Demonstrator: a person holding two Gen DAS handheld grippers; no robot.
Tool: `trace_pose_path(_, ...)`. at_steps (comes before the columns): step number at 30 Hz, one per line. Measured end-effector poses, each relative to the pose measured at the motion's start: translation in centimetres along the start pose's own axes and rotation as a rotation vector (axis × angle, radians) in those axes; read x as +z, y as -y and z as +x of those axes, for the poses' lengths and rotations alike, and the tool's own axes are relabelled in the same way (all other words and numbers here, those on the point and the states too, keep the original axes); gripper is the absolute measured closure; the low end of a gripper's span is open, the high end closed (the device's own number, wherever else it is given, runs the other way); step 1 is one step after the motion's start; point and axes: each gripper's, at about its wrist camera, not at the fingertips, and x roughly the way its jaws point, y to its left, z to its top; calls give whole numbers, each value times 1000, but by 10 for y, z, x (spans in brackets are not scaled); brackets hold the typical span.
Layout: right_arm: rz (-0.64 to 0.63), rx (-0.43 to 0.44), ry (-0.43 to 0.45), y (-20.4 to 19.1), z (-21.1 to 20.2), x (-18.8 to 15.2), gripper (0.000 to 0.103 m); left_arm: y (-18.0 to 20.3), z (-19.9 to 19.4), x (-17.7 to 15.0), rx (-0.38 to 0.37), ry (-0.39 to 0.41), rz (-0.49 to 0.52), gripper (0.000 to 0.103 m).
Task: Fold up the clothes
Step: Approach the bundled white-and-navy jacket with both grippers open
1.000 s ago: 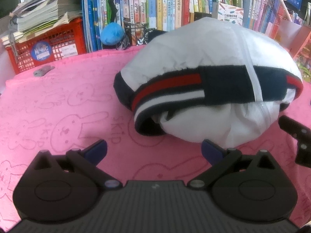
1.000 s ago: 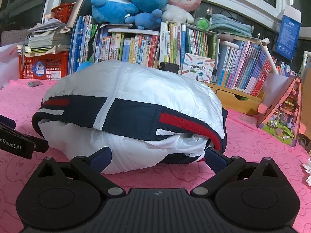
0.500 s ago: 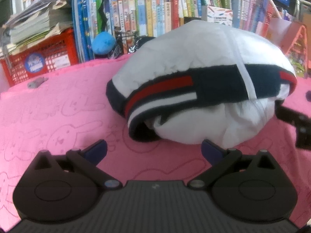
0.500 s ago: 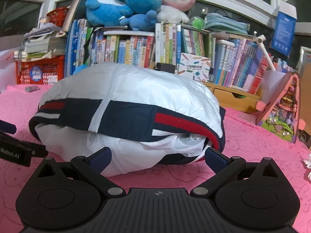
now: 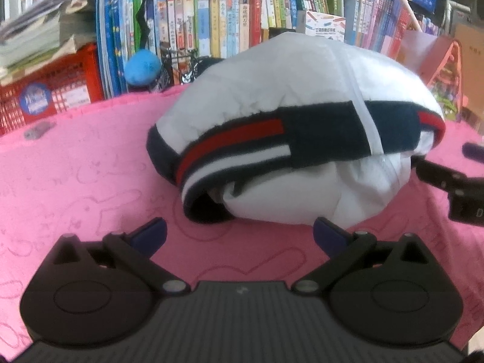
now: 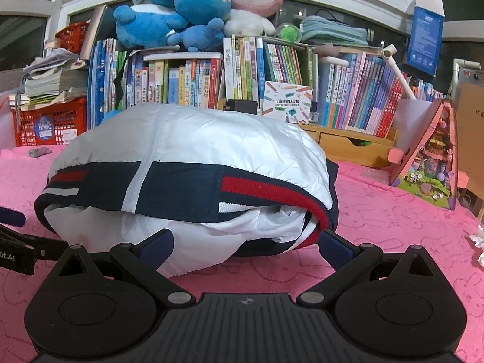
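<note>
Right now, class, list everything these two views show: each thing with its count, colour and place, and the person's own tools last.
jacket: one, white with navy, red and white striped band, folded into a bundle mid-cloth.
cloth: one, pink with rabbit outlines, covering the table.
books: many, mixed colours, upright in a row behind the jacket.
plush toys: several, blue and one pink-and-white, on top of the books.
crate: one, red, far left, papers stacked on it.
wooden drawer unit: one, tan, behind right.
toy house: one, pink, right.
left gripper: open, near the jacket.
right gripper: open, close to the jacket's front.
</note>
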Motion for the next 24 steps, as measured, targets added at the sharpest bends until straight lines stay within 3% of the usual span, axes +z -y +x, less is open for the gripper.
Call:
trace_pose_path(17,-90,4,33,-2,1,2,0,-1,3,1,12,-4,-5,0)
trace_pose_path(24,-308,-51,131,-19,9,3,3,-2,4,2,24,-6,4,0)
